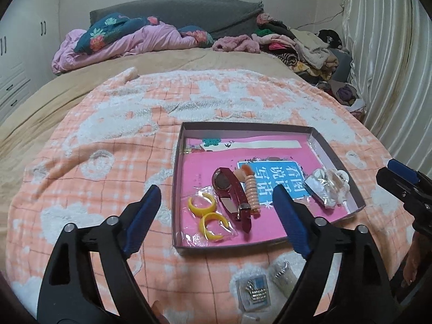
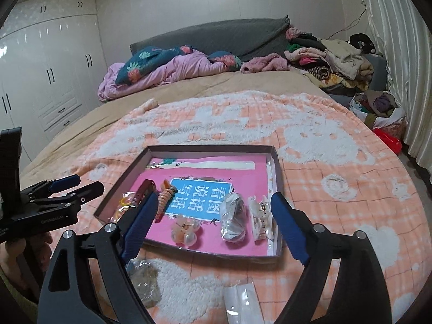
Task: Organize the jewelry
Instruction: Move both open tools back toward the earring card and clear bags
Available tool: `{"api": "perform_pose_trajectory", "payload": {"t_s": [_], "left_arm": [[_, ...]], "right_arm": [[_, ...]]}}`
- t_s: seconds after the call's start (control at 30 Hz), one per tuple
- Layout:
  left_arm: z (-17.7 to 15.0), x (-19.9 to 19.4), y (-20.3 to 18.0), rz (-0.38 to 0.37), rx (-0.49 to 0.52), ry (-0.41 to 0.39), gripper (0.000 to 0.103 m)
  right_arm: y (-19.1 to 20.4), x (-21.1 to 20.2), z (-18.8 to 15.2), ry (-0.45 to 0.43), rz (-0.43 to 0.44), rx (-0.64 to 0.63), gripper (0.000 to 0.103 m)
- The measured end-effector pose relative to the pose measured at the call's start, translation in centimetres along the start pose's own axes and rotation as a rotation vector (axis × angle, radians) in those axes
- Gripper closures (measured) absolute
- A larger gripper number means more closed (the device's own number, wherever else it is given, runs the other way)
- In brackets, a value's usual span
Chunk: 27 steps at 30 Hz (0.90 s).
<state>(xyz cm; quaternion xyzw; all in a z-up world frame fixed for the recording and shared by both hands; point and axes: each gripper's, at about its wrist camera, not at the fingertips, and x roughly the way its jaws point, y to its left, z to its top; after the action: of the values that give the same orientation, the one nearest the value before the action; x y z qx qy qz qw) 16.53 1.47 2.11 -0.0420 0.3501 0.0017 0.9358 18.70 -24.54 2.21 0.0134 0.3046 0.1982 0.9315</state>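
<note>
We are hovering over the tray [image 1: 337, 149] on the bed [image 1: 113, 145], and both grippers are standing wide apart with nothing between the pads. Our left gripper [image 1: 216, 199] is hanging over the near left of the tray, above the yellow rings [image 1: 208, 217] and the red watch [image 1: 229, 191]. Our right gripper [image 2: 214, 208] is hanging over the near right of the tray, above the clear flower clip [image 2: 185, 230], the foil packet [image 2: 232, 220] and the white claw clip [image 2: 260, 217]. A bagged piece [image 1: 253, 291] is lying on the bed just in front of the tray.
</note>
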Motion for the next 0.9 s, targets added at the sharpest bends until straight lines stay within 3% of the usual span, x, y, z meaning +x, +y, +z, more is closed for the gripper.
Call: {"api": "perform_pose_trajectory", "payload": {"t_s": [0.1,0.9], "left_arm": [[-0.1,-0.9,-0.1,0.006,0.0,-0.012,0.015],[-2.7,-5.0,0.3,0.049,0.001,-0.013,0.013]], "right_arm": [[0.1,-0.9,-0.1,-0.009,0.006,0.003,0.018],[-0.4,-4.9,-3.2,0.015,0.014,-0.002,0.018]]}}
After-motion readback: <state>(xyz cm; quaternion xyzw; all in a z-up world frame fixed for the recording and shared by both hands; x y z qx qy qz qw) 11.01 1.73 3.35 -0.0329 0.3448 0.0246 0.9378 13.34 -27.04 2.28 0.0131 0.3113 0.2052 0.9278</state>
